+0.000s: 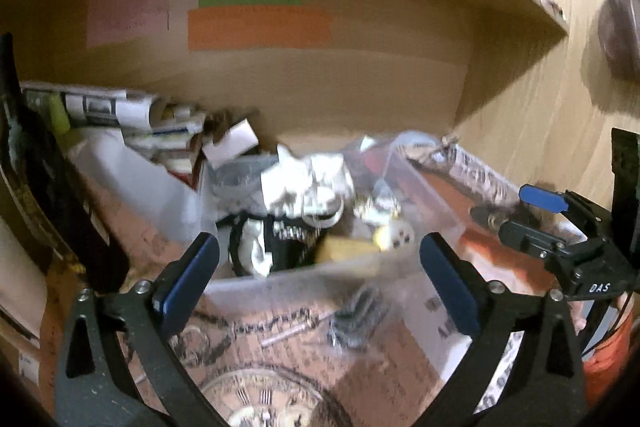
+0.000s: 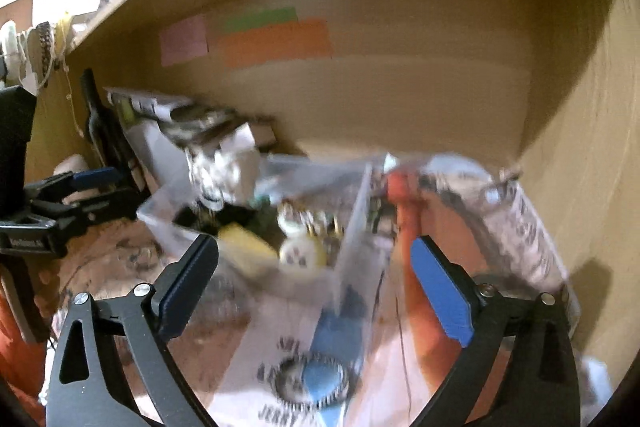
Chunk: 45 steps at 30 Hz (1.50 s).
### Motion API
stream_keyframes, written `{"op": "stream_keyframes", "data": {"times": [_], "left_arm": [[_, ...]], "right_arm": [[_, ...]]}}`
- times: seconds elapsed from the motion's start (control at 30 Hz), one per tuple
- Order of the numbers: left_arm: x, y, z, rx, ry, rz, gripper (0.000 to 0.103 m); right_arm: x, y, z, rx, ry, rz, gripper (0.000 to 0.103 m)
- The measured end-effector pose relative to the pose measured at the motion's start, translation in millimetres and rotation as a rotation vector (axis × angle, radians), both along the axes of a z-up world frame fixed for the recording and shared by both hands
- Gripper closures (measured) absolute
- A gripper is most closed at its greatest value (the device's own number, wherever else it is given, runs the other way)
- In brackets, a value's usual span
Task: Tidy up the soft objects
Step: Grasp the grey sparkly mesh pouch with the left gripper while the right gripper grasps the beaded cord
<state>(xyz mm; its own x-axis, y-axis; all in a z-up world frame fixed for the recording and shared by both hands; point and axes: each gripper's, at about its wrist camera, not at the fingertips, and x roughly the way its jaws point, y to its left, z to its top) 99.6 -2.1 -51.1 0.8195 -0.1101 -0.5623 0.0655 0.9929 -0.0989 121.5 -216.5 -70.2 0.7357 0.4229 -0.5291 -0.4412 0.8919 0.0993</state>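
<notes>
Both grippers hang spread wide and hold nothing. The left gripper [image 1: 320, 267] faces the clear bin [image 1: 304, 279], with its near wall between the blue fingers [image 1: 188, 279]. The right gripper [image 2: 316, 267] straddles the divider [image 2: 352, 247] that splits the bin [image 2: 168, 223] in two.

The soft things lie in the left compartment: a crumpled white cloth [image 1: 304, 183] at 12 o'clock from the left gripper, and a yellow sponge-like block [image 1: 344, 251] just beyond the near wall, beside a small round toy [image 1: 396, 237]. Motion blur hides finer detail.

The step in hand looks like reaching in for one soft item. Best done by lifting the fingers over the wall, not through it, coming down on the block alone, and closing gently so the toy and cloth stay put. The right gripper should keep clear of the divider.
</notes>
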Motion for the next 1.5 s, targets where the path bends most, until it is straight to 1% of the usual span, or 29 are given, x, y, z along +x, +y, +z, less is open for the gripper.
{"op": "stream_keyframes", "data": {"times": [0.03,0.13,0.3,0.4,0.47,0.5,0.57,0.6,0.63,0.67,0.7,0.73,0.8,0.83,0.87,0.9,0.93,1.03,1.17,1.3,1.5], "left_arm": [[-1,-1,-5,0.001,0.013,-0.001,0.001],[-4,-2,-24,-0.011,0.071,-0.009,0.001],[8,-6,-64,-0.041,0.205,-0.029,0.001],[13,-15,-78,-0.029,0.249,-0.049,0.001],[16,-22,-84,-0.013,0.255,-0.064,0.002],[17,-27,-85,-0.009,0.256,-0.073,0.004],[21,-30,-88,-0.010,0.271,-0.093,0.019],[24,-33,-91,-0.015,0.285,-0.105,0.022],[26,-35,-93,-0.018,0.293,-0.109,0.027],[27,-36,-94,-0.021,0.300,-0.112,0.033],[28,-38,-96,-0.019,0.306,-0.116,0.036],[29,-39,-97,-0.015,0.307,-0.118,0.042],[27,-40,-96,-0.018,0.302,-0.128,0.051],[26,-40,-94,-0.020,0.296,-0.129,0.056],[24,-40,-93,-0.024,0.291,-0.131,0.060],[22,-39,-92,-0.029,0.287,-0.133,0.062],[20,-37,-90,-0.036,0.281,-0.135,0.065],[12,-33,-85,-0.053,0.264,-0.134,0.069],[0,-25,-70,-0.069,0.222,-0.116,0.070],[-12,-14,-46,-0.082,0.152,-0.089,0.070],[-23,-3,-11,-0.071,0.047,-0.036,0.070]], "right_arm": [[-2,-1,-5,0.019,0.015,-0.006,0.006],[-5,0,-28,-0.006,0.087,-0.007,0.006],[-10,4,-62,-0.042,0.199,0.024,0.006],[-11,11,-73,-0.061,0.245,0.081,0.007],[-12,15,-77,-0.084,0.251,0.099,0.009],[-11,17,-79,-0.095,0.256,0.105,0.013],[-11,20,-84,-0.117,0.259,0.098,0.020],[-11,20,-85,-0.126,0.253,0.090,0.024],[-11,20,-84,-0.130,0.247,0.086,0.027],[-11,19,-84,-0.131,0.240,0.078,0.040],[-11,18,-84,-0.132,0.235,0.069,0.052],[-12,16,-84,-0.130,0.229,0.057,0.056],[-11,11,-83,-0.118,0.224,0.036,0.074],[-11,7,-83,-0.104,0.226,0.028,0.078],[-10,5,-82,-0.092,0.228,0.023,0.086],[-10,2,-81,-0.077,0.228,0.018,0.089],[-10,0,-80,-0.069,0.223,0.013,0.089],[-12,-1,-73,-0.059,0.196,0.003,0.090],[-14,-1,-57,-0.040,0.154,0.004,0.090],[-15,0,-38,-0.017,0.091,0.012,0.090],[-14,12,-1,0.035,-0.023,0.042,0.090]]}}
